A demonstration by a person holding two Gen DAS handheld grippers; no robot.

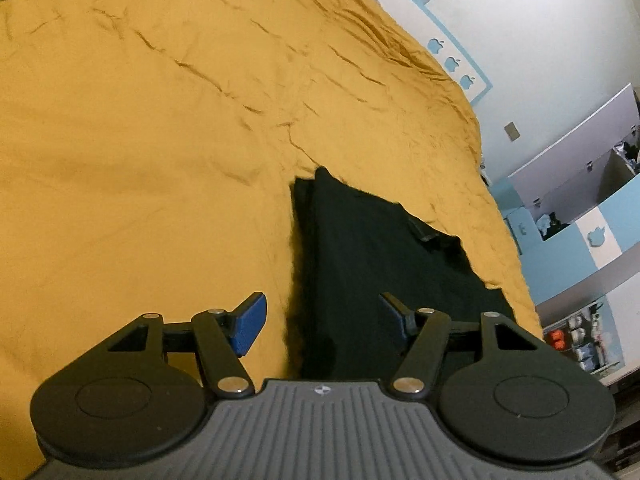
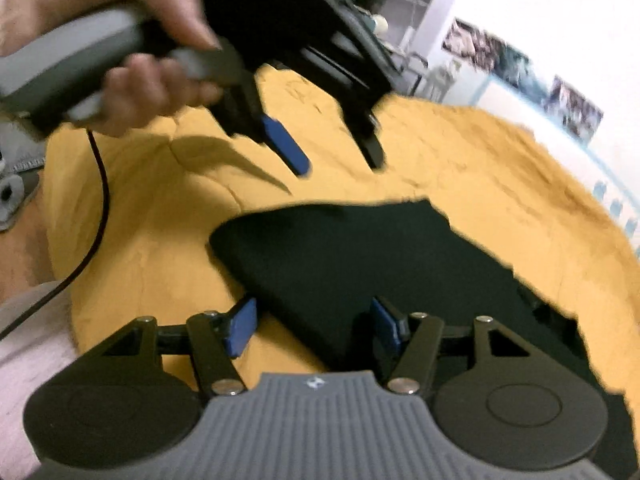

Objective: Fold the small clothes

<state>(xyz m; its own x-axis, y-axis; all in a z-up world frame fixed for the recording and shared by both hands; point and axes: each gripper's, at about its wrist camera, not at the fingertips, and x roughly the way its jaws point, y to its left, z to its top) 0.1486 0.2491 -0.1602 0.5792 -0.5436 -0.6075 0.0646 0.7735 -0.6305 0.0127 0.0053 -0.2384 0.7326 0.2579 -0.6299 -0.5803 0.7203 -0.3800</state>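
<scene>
Black folded garment (image 2: 360, 268) lies on the mustard bedspread (image 1: 160, 140), near its edge. Left claw (image 2: 340, 160) and right claw (image 2: 312, 326) both hang released and empty above it. A careless regrasp could drag the layers apart, undoing the fold.
</scene>
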